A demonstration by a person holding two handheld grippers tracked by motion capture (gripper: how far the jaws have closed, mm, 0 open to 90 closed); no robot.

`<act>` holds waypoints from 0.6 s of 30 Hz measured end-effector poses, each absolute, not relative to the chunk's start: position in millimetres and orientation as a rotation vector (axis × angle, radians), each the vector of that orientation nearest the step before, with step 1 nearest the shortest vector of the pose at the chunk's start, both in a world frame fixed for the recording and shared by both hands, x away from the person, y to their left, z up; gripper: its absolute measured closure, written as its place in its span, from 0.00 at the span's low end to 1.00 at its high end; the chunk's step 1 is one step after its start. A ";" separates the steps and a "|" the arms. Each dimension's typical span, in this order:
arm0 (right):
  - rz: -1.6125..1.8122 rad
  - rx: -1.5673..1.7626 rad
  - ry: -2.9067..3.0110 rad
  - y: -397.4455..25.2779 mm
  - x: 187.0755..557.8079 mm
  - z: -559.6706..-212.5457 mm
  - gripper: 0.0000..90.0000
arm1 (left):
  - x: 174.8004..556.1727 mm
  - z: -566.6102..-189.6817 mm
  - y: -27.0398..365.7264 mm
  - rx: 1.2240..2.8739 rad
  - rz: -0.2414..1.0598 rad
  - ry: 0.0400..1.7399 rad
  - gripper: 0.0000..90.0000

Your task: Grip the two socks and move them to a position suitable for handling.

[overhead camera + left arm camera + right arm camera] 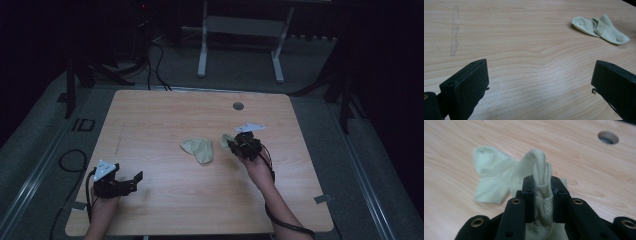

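Right tool (pixel 543 195) is pinching a pale green sock (pixel 540 170); its mate (pixel 198 149) lies mid-surface. Left tool (pixel 539 82) is spread wide, near-left.

Light wooden table (pixel 165 200), round hole (pixel 238 106), pale green sock (pixel 198 149) lying mid-table

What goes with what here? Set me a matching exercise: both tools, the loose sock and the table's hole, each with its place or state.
Things:
1. left tool
2. right tool
3. loose sock
4. round hole

Places or states:
a. lies flat near the middle of the table
b. in the table top, towards its far edge
c. jaws wide apart, holding nothing
d. shut on the held sock

Pairs: 1-c, 2-d, 3-a, 4-b
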State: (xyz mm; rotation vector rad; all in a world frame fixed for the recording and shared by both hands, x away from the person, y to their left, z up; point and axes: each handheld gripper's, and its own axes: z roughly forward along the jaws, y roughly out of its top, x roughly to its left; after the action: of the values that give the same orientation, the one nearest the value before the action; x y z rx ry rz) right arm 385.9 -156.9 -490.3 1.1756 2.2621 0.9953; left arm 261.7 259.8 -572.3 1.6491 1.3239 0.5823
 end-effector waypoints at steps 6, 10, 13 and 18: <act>1.075 1.084 2.255 -158.7 355.4 -467.0 0.85 | 262.1 -572.7 259.8 1.657 0.575 1.322 0.01; 1.134 1.044 2.249 -159.9 328.3 -453.0 0.85 | 263.0 -574.4 258.7 1.666 0.566 1.325 0.01; 1.136 0.995 2.256 -160.8 310.4 -446.8 0.85 | 262.8 -573.8 257.5 1.669 0.571 1.314 0.01; 1.149 0.977 2.246 -162.6 288.7 -445.8 0.85 | 262.1 -572.7 256.3 1.667 0.582 1.306 0.01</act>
State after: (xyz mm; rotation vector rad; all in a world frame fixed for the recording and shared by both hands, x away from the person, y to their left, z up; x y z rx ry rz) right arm 288.7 -162.6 -445.8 0.9772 2.2462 1.1492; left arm 262.1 256.3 -572.7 1.6666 1.3060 0.5825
